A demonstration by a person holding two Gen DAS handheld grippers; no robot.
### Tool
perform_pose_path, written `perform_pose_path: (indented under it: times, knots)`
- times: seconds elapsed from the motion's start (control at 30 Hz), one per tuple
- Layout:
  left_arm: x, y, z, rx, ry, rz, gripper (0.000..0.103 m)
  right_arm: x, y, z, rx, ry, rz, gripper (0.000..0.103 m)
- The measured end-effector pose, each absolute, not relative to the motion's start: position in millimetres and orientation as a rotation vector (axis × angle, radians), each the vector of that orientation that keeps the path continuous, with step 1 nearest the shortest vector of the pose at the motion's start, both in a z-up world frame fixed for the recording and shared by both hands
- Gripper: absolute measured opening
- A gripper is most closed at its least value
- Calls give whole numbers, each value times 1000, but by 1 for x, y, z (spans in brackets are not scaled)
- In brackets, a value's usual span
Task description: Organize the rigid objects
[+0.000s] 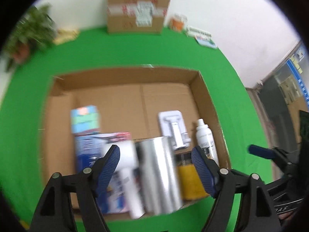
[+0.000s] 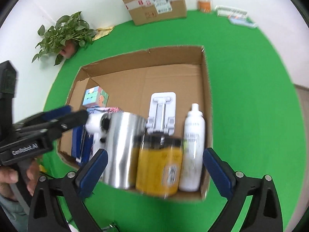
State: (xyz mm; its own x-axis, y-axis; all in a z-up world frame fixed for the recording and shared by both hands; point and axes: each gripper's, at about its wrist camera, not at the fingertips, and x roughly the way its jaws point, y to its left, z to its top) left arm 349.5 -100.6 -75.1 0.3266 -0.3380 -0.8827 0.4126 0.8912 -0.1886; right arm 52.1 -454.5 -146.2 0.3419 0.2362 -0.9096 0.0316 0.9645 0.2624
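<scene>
An open cardboard box [image 1: 202, 89] [image 2: 204, 73] lies on the green table. Along its near side stand a silver metal can [image 1: 160, 174] [image 2: 121, 150], a yellow jar with a black lid [image 1: 189, 179] [image 2: 160, 166] and a white spray bottle [image 1: 204, 137] [image 2: 193, 147]. A white handheld device [image 1: 127, 174] [image 2: 98, 123] lies on a blue package [image 1: 87, 150]. Further in are a pastel puzzle cube [image 1: 85, 119] [image 2: 95, 96] and a white folding stand [image 1: 173, 129] [image 2: 162, 112]. My left gripper [image 1: 154, 150] is open above the can. My right gripper [image 2: 155, 151] is open above the jar, pads clear of it.
A taped cardboard box [image 1: 137, 9] [image 2: 154, 2] stands against the back wall. A potted plant [image 2: 65, 36] is at the back left. An orange jar [image 2: 204, 2] and flat packets [image 2: 235, 13] sit at the back right. A hand [image 2: 11, 176] holds the left gripper's handle.
</scene>
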Motion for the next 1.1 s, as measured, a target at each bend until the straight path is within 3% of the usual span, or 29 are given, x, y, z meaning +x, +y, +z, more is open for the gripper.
perform_pose_path:
  times: [0.17,0.57,1.1]
  knots:
    - [297,-67,-33,186,1012,-319,85,2,-407,-84,91,1112,23,102]
    - [228,-38,4,127,981,-244,85,-83,-361,3,-11,957,11,102]
    - [159,-49,23,197,986,-115,86,-145,-394,-3,42,1001,53,102]
